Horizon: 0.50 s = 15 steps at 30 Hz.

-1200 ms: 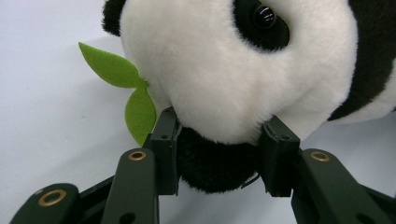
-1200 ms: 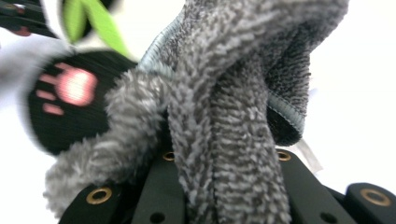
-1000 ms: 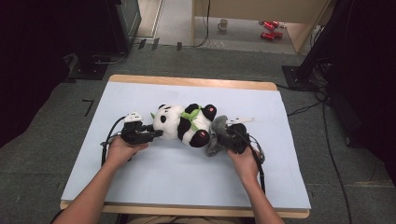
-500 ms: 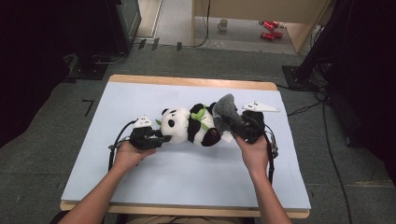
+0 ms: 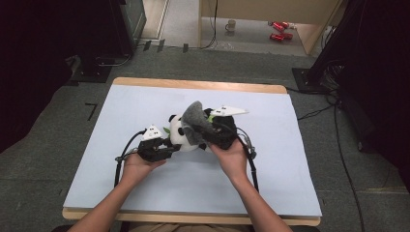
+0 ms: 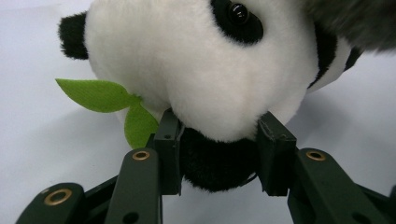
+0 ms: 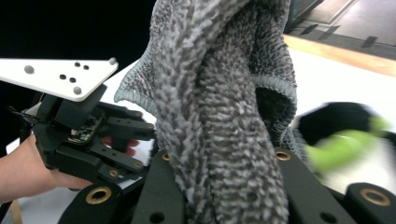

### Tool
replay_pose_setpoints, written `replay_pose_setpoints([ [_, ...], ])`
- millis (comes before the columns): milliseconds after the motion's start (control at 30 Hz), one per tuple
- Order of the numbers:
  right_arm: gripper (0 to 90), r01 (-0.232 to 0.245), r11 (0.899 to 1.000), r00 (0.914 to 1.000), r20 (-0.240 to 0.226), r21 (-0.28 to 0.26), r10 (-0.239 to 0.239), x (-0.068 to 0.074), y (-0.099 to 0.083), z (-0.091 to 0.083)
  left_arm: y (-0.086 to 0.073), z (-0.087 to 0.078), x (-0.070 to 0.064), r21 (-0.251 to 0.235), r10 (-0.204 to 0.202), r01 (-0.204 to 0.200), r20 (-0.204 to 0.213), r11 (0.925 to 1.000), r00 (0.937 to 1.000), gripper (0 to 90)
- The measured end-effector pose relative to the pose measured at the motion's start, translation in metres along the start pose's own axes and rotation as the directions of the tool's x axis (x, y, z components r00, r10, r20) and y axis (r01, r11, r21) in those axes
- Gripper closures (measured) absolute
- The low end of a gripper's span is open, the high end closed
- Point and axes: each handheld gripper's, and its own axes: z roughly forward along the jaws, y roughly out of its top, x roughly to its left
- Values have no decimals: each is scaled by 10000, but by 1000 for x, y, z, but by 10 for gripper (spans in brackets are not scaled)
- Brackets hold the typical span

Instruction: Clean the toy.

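At mid-table, both forearms come in low from the near edge, hands converging on a panda plush [image 5: 181, 135] lying on the pale blue tabletop [image 5: 145, 101]. Left gripper [image 5: 167, 147] sits level, jaws clamped on a black part of the panda below its white muzzle [image 6: 215, 135]; green felt leaf [image 6: 100, 95] pokes out just beside one jaw. Right gripper [image 5: 212, 137] is pitched up over the panda's body, jaws pinching a grey towel [image 5: 196, 123], which bunches upward and drapes onto the plush. Wood rim edges the table. Beyond it: grey carpet, a mug [image 5: 231, 24] and red cans [image 5: 277, 30] on the floor, cables, black stands.
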Motion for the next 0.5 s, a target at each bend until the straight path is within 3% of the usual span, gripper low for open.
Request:
replay_pose_setpoints([
  [133,778,385,9989,9990,-234,268,-378,18,-6,25,-2,0,-3,-87,-191,191,20,9998,9998,595],
  [267,771,407,9973,9987,-323,605,-388,26,-15,43,-2,-1,-8,-122,-106,104,-96,9999,9999,597],
  [367,768,763,9948,9971,-117,675,-757,24,-23,52,-4,2,-7,162,-163,166,-155,9997,9997,598],
  [500,777,1406,9866,9892,290,826,-1434,19,-29,57,-5,4,-5,183,-167,170,-136,9997,9998,597],
])
